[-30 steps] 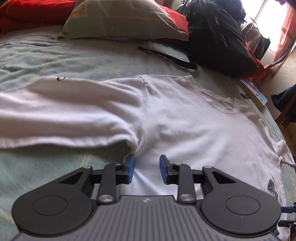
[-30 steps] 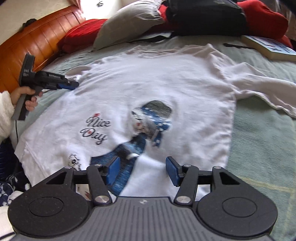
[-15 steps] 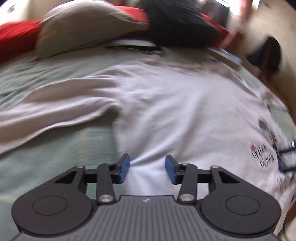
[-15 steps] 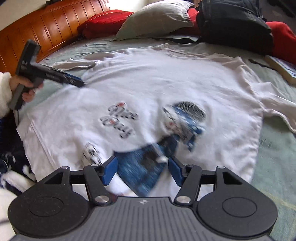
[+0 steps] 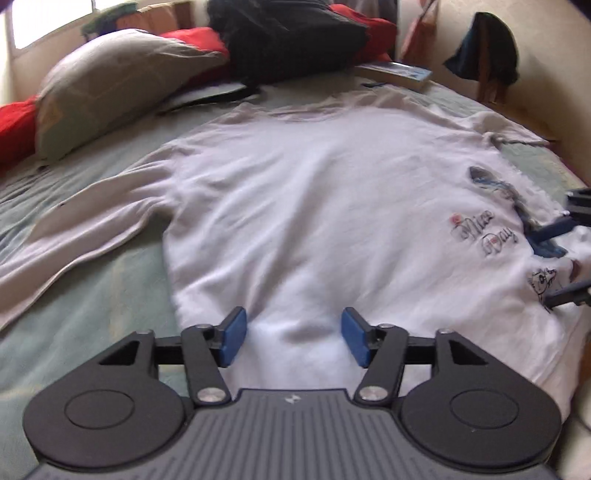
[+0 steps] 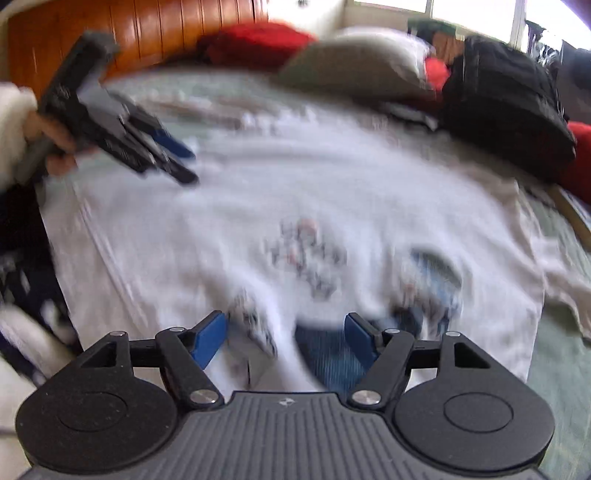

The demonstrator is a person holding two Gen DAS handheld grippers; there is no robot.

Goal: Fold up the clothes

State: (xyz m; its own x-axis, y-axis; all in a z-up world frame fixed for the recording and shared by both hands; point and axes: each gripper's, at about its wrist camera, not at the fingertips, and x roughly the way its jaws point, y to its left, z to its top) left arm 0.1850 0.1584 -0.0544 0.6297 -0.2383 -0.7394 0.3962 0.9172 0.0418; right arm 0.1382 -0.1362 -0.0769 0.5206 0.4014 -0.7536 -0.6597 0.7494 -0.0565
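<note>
A white long-sleeved shirt (image 5: 325,206) with a blue print and the words "Nice Day" lies spread flat on a green bedspread (image 5: 85,295). My left gripper (image 5: 293,341) is open, low over the shirt's lower side edge, nothing between its blue pads. One sleeve (image 5: 85,229) stretches out to its left. My right gripper (image 6: 286,339) is open too, hovering over the hem by the blue print (image 6: 332,354); that view is blurred. The left gripper (image 6: 173,158) shows there at upper left, held by a hand. The right gripper's fingertips (image 5: 565,258) poke in at the left view's right edge.
At the head of the bed lie a grey pillow (image 5: 110,85), red cushions (image 5: 14,125) and a black backpack (image 5: 291,33). A book (image 5: 399,72) rests beyond the collar. A wooden headboard (image 6: 155,40) stands behind. Dark clothing hangs at the far right wall (image 5: 484,48).
Both grippers have swung along the shirt toward its hem side. The left gripper's jaws have widened from nearly closed to open. The shirt has not shifted.
</note>
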